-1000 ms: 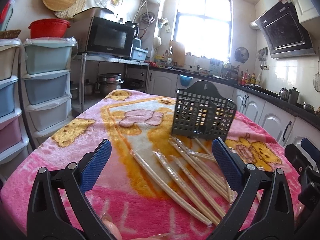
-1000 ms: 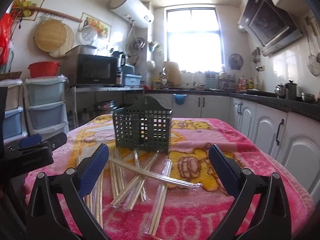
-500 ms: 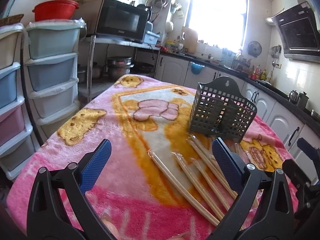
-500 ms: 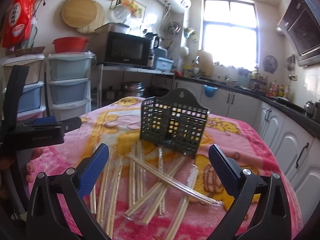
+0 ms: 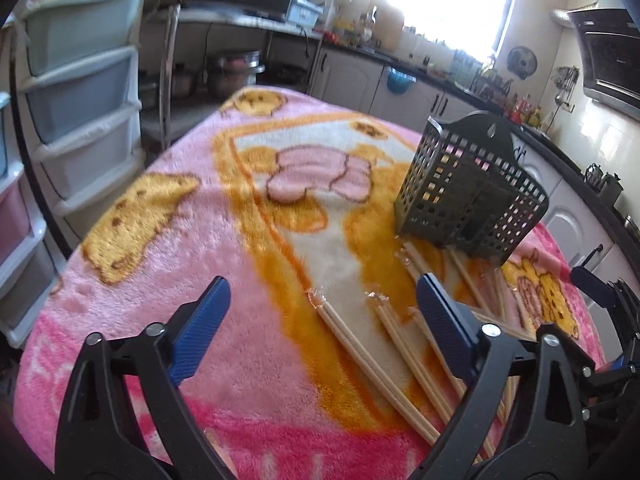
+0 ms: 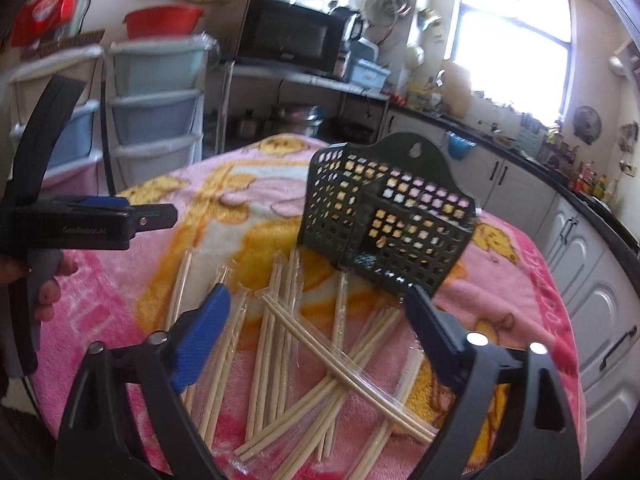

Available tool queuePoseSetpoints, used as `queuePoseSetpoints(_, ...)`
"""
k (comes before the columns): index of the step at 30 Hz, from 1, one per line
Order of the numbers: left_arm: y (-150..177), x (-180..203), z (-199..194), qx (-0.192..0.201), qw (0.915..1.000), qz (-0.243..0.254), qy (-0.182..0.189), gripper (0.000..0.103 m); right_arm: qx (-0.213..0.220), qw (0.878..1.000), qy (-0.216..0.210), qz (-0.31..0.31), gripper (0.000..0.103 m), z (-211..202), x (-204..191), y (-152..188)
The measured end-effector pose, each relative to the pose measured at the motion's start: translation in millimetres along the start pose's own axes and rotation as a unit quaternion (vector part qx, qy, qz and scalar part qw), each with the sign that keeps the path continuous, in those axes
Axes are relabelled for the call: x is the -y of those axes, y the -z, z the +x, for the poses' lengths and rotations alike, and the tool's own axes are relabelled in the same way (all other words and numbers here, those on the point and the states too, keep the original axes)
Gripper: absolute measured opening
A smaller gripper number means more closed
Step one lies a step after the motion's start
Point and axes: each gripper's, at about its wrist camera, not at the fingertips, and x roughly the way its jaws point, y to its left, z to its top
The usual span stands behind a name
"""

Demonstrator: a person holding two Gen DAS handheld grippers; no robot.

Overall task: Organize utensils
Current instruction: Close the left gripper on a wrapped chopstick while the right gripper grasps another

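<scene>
Across the bottom of both wrist views, the blue-padded jaws of the left gripper (image 5: 322,320) and the right gripper (image 6: 316,320) are seen spread wide yet closing, with nothing pinched between them. Just beyond the right gripper, at lower centre of its view, the plastic-wrapped pairs of pale wooden chopsticks (image 6: 304,364) are scattered and crossed on the pink cartoon-printed fleece blanket (image 5: 208,208); in the left view they lie at lower right, partly behind the right-hand jaw. Farther back, at centre right of both views, the dark perforated plastic utensil basket (image 6: 384,216) stands tilted, touching the far ends of some sticks, and appears empty. The approach for a first pick is judged to be in hand. A single wrapped pair should be straddled, pinched near its middle and carried to the basket's open top.
</scene>
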Motion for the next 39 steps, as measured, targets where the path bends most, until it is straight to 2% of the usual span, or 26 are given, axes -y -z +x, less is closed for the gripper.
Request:
queuePoseSetpoints(2, -1.0, -1.9, 8.4, -0.02, 0.9997, -0.006, 0.009, 0.076, -0.011, 1.0, -0.003, -0.012, 0.082, 8.1, -3.0, -1.6)
queuePoseSetpoints(4, -0.5, -4.1, 18.3, -0.042, 0.9989, -0.013, 0.015, 0.066, -0.022, 0.999, -0.005, -0.025, 0.08, 17.3, -5.6, -2.0)
queuePoseSetpoints(8, 0.9, -3.9, 34.4, -0.077, 0.9965, -0.018, 0.03, 0.06, -0.045, 0.998, -0.017, -0.035, 0.073, 32.7, -7.7, -4.4)
queuePoseSetpoints(14, 2.4, -1.0, 55.3, -0.121, 0.9914, -0.026, 0.042, 0.049, -0.08, 0.994, -0.032, -0.061, 0.07, 50.9, -13.2, -8.2)
queuePoseSetpoints(18, 1.7, 0.1, 62.5, -0.131, 0.9902, -0.021, 0.045, 0.045, -0.1, 0.991, -0.032, -0.079, 0.064, 63.2, -17.2, -7.1)
queuePoseSetpoints(26, -5.5, -7.6, 71.7, -0.141, 0.9895, -0.002, 0.031, 0.018, -0.124, 0.988, -0.036, -0.088, 0.045, 77.6, -18.4, -5.0)
queuePoseSetpoints(30, -5.9, -11.3, 71.6, -0.136, 0.9901, 0.005, 0.033, 0.013, -0.128, 0.988, -0.04, -0.08, 0.029, 80.2, -14.6, -5.8)
queuePoseSetpoints(32, -5.8, -11.2, 71.5, -0.132, 0.9907, 0.013, 0.029, 0.009, -0.129, 0.988, -0.046, -0.074, 0.018, 80.2, -11.9, -7.0)
queuePoseSetpoints(39, -18.1, -14.9, 66.9, -0.116, 0.9921, 0.002, 0.048, 0.008, -0.109, 0.992, -0.055, -0.036, 0.012, 68.9, 10.9, -17.8)
